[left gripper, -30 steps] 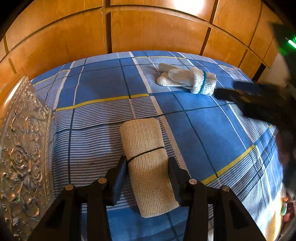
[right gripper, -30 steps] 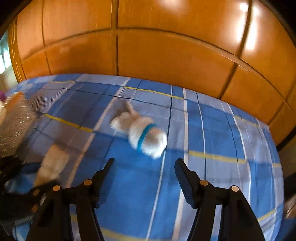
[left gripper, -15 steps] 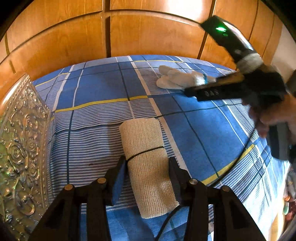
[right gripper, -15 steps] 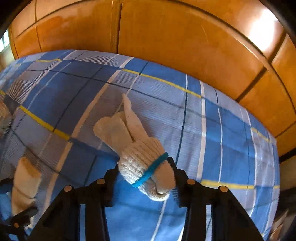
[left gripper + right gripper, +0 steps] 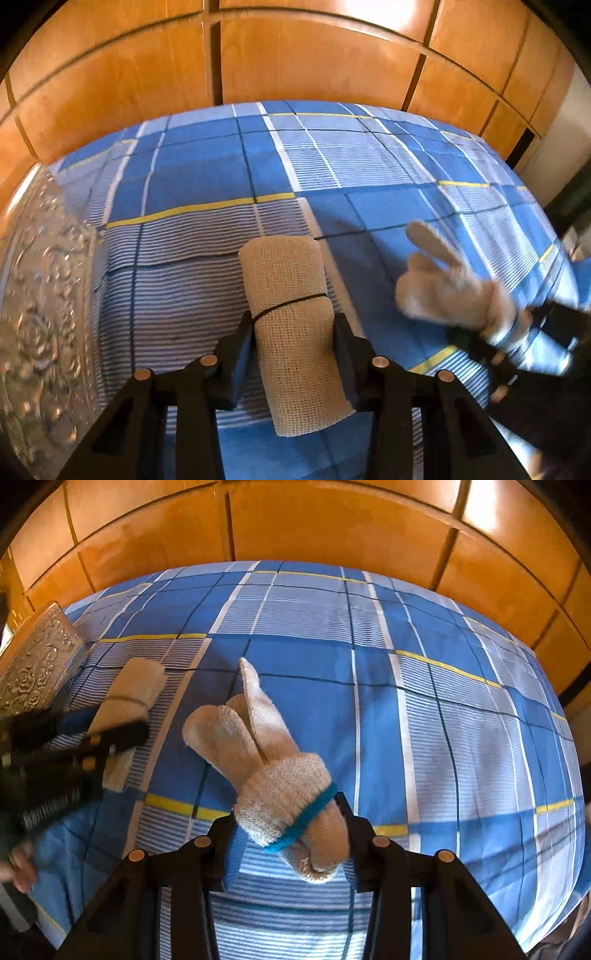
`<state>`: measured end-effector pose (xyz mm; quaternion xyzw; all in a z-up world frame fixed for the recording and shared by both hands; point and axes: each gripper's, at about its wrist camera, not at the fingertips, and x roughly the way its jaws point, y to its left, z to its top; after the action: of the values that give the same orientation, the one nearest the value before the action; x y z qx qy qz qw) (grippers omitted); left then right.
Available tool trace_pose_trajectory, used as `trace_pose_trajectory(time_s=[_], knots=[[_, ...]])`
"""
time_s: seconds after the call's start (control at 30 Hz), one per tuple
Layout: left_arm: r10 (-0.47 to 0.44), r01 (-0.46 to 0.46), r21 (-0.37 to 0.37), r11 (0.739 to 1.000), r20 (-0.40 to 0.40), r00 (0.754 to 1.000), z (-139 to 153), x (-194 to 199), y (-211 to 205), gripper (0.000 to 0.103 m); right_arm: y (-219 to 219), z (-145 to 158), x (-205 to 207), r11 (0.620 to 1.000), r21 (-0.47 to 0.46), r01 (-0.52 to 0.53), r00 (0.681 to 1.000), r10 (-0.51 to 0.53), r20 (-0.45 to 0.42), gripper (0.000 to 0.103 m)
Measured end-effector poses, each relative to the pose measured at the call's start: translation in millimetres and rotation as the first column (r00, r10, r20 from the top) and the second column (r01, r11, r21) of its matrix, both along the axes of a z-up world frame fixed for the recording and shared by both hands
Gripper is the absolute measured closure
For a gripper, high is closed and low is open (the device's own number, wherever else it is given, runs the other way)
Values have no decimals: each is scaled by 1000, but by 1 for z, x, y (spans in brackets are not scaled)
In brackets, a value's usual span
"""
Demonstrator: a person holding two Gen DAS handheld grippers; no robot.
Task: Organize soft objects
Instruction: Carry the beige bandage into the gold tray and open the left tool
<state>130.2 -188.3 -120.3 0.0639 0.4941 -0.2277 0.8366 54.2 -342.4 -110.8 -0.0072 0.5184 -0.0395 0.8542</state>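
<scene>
Bedding: a blue checked bedsheet [image 5: 207, 184] with white and yellow lines covers the bed, with orange wooden panels [image 5: 295, 59] behind it.

Left hand-held gripper [image 5: 291, 354]: jaws are closing on a beige mesh cloth roll [image 5: 291, 325], which sits between the two black fingers [image 5: 236, 354] with both pads against its sides. A thin dark band runs round the roll about midway along it. The roll points away from the camera, over the striped part of the sheet; whether it rests on the sheet or is lifted clear cannot be told from this view. The right wrist view shows the same roll [image 5: 129, 698] gripped at left, near the ornate box.

Right hand-held gripper [image 5: 288, 834]: jaws narrow and clamped on a pair of white knit gloves [image 5: 266, 760] folded into a bundle, cuff turned over, with a teal band [image 5: 306, 823] round the cuff. The pads press the bundle at the cuff end; the glove fingers stick out ahead of the gripper, above the sheet. In the left wrist view the gloves [image 5: 443, 291] appear blurred at right, just beside the roll but apart from it.

Other items: an embossed silver box [image 5: 33, 314] stands at the left edge of the bed, near the roll. Part of a person's hand [image 5: 18, 864] shows at the lower left of the right wrist view.
</scene>
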Motion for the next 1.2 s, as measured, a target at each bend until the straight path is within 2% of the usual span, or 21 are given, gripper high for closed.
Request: trace_pose_trajectory(time_s=[0.17,0.27,0.53,0.67,0.87,0.97,1.03,1.2], knots=[[19,-17,-49,999,42,999,45,18,-10,63,0,-3,-1,999,1,39,999,-39,34,60],[55,-54,-77,996,18,998,71,42,-10,63,0,-4,0,999,6,45,998,-45,49,59],[159,-156,-57,986,49,986,133,108,27,63,1,-6,-2,998,-3,59,997,-59,58,59],[250,-245,-77,966,67,966,163,137,80,62,1,-6,1,998,-10,55,998,-54,41,59],[397,-394,-55,918,136,907,193,154,193,62,0,-9,3,999,-15,52,998,-52,31,59],[452,-452,-36,891,150,879,194,150,249,62,-1,-10,3,998,-8,65,998,-65,26,58],[503,-504,-32,863,150,851,190,142,295,62,0,-10,4,997,-15,74,997,-74,24,58],[590,-588,-63,806,158,792,178,99,380,62,8,-10,5,994,-61,85,996,-84,22,58]])
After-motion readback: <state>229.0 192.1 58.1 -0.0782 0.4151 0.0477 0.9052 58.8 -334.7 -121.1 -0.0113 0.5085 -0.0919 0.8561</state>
